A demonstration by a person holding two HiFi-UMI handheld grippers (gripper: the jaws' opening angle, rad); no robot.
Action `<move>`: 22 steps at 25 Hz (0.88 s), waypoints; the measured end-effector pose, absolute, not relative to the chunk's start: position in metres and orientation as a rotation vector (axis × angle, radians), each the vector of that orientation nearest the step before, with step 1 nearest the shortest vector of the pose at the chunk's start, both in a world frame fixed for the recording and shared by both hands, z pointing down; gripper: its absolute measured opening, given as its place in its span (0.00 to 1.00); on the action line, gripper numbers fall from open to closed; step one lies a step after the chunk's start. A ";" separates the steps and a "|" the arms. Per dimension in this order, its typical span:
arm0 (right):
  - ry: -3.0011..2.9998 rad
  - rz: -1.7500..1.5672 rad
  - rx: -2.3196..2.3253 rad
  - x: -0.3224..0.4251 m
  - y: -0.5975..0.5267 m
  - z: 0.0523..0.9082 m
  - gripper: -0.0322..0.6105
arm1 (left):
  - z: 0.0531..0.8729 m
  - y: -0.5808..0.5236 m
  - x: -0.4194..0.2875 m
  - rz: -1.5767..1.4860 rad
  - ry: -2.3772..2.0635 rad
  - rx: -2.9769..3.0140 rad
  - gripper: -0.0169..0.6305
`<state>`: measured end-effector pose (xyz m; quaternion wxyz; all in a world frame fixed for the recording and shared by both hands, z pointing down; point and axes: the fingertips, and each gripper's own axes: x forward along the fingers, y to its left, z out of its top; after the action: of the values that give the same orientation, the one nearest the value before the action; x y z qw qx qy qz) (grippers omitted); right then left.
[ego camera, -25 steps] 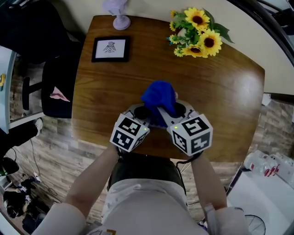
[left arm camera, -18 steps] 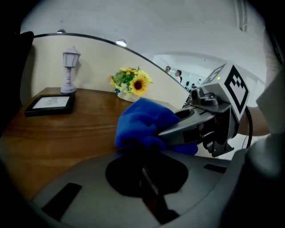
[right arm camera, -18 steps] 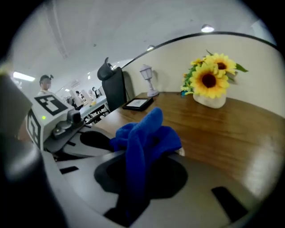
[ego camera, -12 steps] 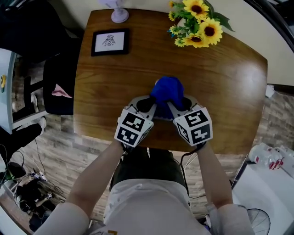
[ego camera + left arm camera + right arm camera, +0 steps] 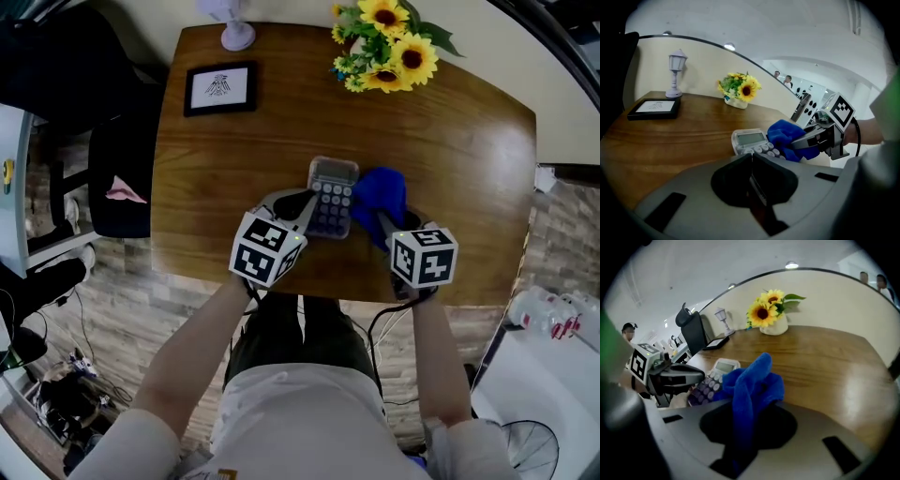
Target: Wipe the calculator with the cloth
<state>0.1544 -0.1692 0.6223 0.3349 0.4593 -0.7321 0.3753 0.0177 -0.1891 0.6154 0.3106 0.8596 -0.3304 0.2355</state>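
Calculator [image 5: 333,195] lay flat; right gripper [image 5: 382,221] pinched cloth [image 5: 380,192] at its right edge. Left gripper [image 5: 303,203], jaws pressed together, sat at its left edge. Judged: drag cloth flat across keys while left braces.

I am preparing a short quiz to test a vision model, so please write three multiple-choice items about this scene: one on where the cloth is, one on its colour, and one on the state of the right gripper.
1. In the head view, where is the cloth?
A. By the right side of the calculator
B. Beside the picture frame
C. Next to the sunflowers

2. What colour is the cloth?
A. Red
B. White
C. Blue

3. What is the state of the right gripper?
A. Open and empty
B. Fingers shut on the cloth
C. Fingers shut on the calculator

Answers:
1 A: the cloth lies against the calculator's right edge.
2 C: it is blue in every view.
3 B: the right gripper view shows the cloth pinched between its fingers.
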 end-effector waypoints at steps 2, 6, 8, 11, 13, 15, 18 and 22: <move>-1.956 0.968 1.198 0.144 -0.172 0.609 0.20 | 0.615 -0.187 0.017 0.579 -0.871 2.257 0.04; -2.089 0.971 1.124 0.100 -0.178 0.583 0.20 | 0.611 -0.180 0.013 0.568 -0.857 2.267 0.04; -2.141 0.958 1.055 0.074 -0.174 0.578 0.20 | 0.610 -0.174 0.013 0.587 -0.856 2.272 0.04; -2.179 0.910 0.979 0.041 -0.170 0.582 0.20 | 0.613 -0.166 0.009 0.608 -0.868 2.232 0.04; -2.184 0.887 0.963 0.030 -0.173 0.588 0.20 | 0.615 -0.164 0.007 0.619 -0.874 2.214 0.03; -2.172 0.877 0.946 0.026 -0.174 0.598 0.20 | 0.617 -0.162 0.006 0.629 -0.876 2.212 0.03; -2.160 0.849 0.921 0.028 -0.170 0.606 0.20 | 0.619 -0.162 0.005 0.602 -0.866 2.202 0.03; -2.135 0.796 0.928 0.037 -0.166 0.605 0.20 | 0.618 -0.162 0.004 0.596 -0.867 2.198 0.03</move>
<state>0.0370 -0.1659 0.6055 0.3339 0.3556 -0.8180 0.3049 0.0037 -0.1621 0.6184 0.3451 0.8466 -0.3339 0.2296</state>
